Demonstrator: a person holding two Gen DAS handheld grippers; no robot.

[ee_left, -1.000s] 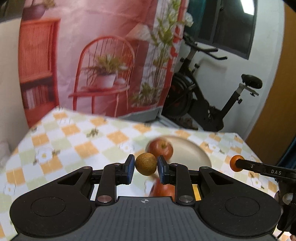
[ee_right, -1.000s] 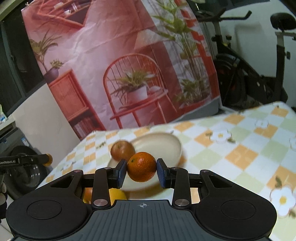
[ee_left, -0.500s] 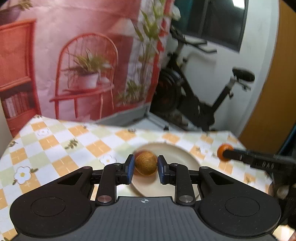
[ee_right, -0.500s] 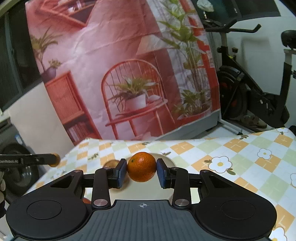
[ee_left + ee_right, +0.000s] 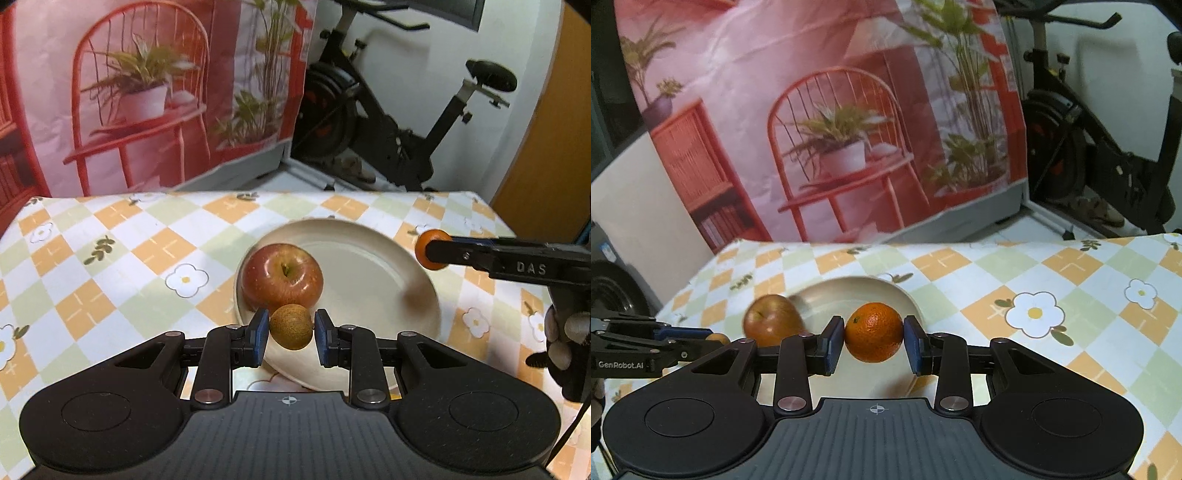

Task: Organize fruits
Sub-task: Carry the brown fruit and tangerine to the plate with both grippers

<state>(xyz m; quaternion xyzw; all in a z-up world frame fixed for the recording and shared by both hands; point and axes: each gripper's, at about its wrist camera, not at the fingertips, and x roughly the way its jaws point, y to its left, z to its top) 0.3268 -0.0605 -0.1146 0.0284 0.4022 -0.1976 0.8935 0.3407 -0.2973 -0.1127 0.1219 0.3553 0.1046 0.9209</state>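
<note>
Ok so both grippers have fruit in them right now. The left gripper (image 5: pixel 290 331) has its fingers (image 5: pixel 259 332) clenched on a small brown fruit (image 5: pixel 291 326), roundish with a rough, speckled skin, can't say for sure what kind it is. It's held over the near edge of a cream plate (image 5: pixel 369 266) that sits on the tabletop (image 5: pixel 110 266), which is covered with an orange, green and white checked cloth with little daisies on it.

On the plate there's a red apple (image 5: pixel 282 277), stem dimple facing up, lying on the plate's left side. In the left wrist view the brown fruit sits just in front of the apple, overlapping its lower edge, but I can't tell whether they actually touch.

The right gripper (image 5: pixel 874 338) is grasping an orange (image 5: pixel 874 331), blue pads pressed against both sides of it. From the left camera you see it coming in from the right, with the orange out over the plate's right rim. In the right wrist view the orange is over the near side of the plate, and the apple is off to its left.

Behind the tabletop hangs a printed backdrop (image 5: pixel 831 122) with a red chair and potted plants, and next to it there's an exercise bike (image 5: pixel 388 122).
</note>
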